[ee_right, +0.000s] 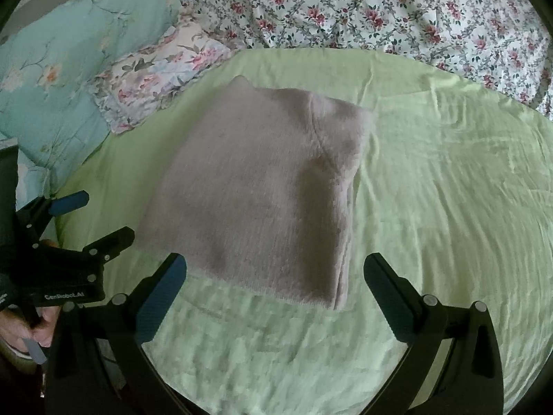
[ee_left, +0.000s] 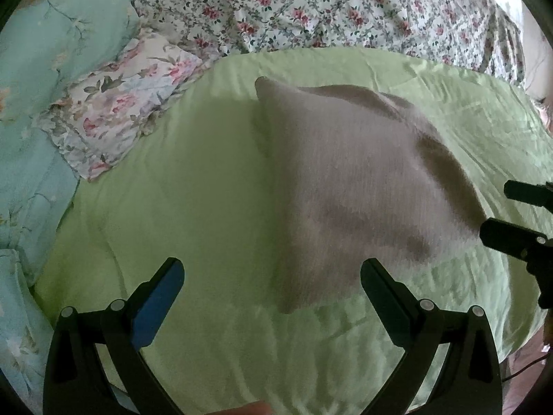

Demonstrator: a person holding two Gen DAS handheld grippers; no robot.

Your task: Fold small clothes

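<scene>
A pale pinkish-grey knit garment (ee_left: 349, 186) lies folded into a rough rectangle on the light green sheet (ee_left: 193, 186). It also shows in the right wrist view (ee_right: 262, 193), with stacked layers along its right edge. My left gripper (ee_left: 271, 273) is open and empty, just in front of the garment's near edge. It also shows in the right wrist view (ee_right: 98, 216), open at the garment's left side. My right gripper (ee_right: 274, 269) is open and empty at the garment's near edge. In the left wrist view it (ee_left: 496, 211) is open at the garment's right side.
A flowered quilt (ee_right: 380, 10) lies bunched across the back of the bed. A turquoise pillow (ee_right: 69, 79) and a flowered pillow (ee_right: 155, 76) lie at the back left. The green sheet (ee_right: 449, 190) stretches to the right of the garment.
</scene>
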